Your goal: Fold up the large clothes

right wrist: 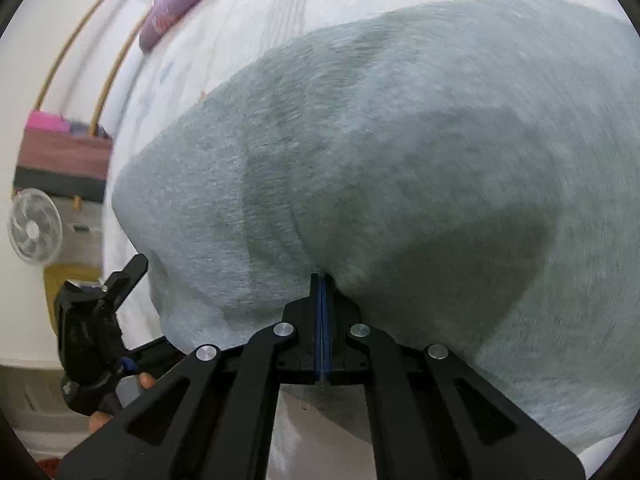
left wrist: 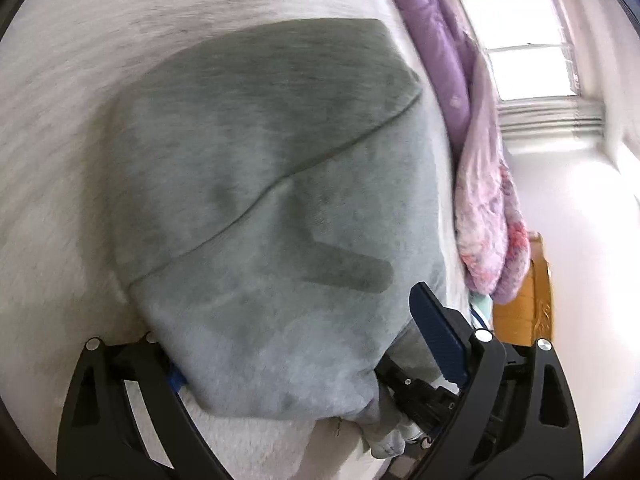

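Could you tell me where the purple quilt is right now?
In the left wrist view the purple quilt lies bunched along the bed's right edge, beyond the grey garment, beside the window.

Bright window (left wrist: pixel 524 40), white wall (left wrist: pixel 580 220), white fan (right wrist: pixel 35 230)

Bed (left wrist: pixel 80 80) – pale cover; grey garment (left wrist: pixel 260 184) spread on it, purple quilt (left wrist: pixel 452 60) along edge.
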### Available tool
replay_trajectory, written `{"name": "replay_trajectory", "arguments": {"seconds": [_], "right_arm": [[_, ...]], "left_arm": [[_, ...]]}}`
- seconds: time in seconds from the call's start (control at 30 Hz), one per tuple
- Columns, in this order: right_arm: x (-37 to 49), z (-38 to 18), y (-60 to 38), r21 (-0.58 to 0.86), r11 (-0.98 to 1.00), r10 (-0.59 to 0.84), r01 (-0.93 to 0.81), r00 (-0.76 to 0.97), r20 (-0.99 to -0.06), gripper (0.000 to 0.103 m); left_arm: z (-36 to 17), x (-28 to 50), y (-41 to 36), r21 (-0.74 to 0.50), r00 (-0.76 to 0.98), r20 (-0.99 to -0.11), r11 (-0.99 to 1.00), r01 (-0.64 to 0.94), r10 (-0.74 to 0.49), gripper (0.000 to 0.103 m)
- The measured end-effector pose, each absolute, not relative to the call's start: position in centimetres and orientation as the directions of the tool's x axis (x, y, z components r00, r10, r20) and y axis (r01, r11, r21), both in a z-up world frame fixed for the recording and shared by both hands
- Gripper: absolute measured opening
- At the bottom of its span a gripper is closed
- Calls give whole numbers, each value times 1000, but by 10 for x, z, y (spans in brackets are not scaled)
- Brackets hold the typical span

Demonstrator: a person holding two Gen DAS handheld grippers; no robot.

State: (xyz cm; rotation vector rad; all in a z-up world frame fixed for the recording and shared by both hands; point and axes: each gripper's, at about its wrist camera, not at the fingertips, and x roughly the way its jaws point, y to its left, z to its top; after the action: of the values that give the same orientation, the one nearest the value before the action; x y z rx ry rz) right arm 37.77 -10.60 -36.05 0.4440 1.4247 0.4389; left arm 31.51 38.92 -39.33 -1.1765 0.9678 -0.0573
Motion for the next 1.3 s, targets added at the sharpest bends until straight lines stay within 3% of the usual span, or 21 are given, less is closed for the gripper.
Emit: {"name": "replay_trajectory", "arguments": {"seconds": [0.13, 0.17, 0.2, 0.23, 0.37, 0.57, 0.97, 1.17, 1.3], "right_arm": [[369, -364, -119, 582, 813, 574, 6, 163, -803, 0], [370, -366, -117, 585, 811, 576, 4, 173, -799, 0], [367, -365, -120, 586, 810, 577, -7, 185, -795, 0], [365, -364, -123, 586, 810, 579, -21, 193, -792, 0], [362, -365, -129, 608, 792, 604, -47, 201, -771, 0], [357, -369, -128, 633, 771, 631, -75, 230, -741, 0], [339, -370, -132, 630, 764, 640, -143, 301, -707, 0], [335, -368, -130, 647, 749, 654, -145, 320, -685, 0], [327, -360, -158, 731, 679, 706, -70, 335, -624, 3]], "left_arm": [[-397, 320, 390, -838, 669, -536, 422, -346, -515, 89], [-396, 320, 389, -841, 677, -527, 432, -327, -513, 80], [-397, 320, 389, -846, 683, -516, 431, -313, -517, 64], [-399, 319, 390, -861, 695, -490, 417, -292, -526, 57], [-400, 319, 389, -877, 718, -452, 409, -251, -529, 53], [-373, 321, 379, -833, 736, -446, 537, -132, -510, 27], [-329, 336, 326, -761, 761, -378, 645, 69, -526, 23], [-303, 344, 286, -699, 755, -405, 707, 108, -516, 23], [-279, 347, 251, -617, 737, -476, 779, 110, -481, 23]]}}
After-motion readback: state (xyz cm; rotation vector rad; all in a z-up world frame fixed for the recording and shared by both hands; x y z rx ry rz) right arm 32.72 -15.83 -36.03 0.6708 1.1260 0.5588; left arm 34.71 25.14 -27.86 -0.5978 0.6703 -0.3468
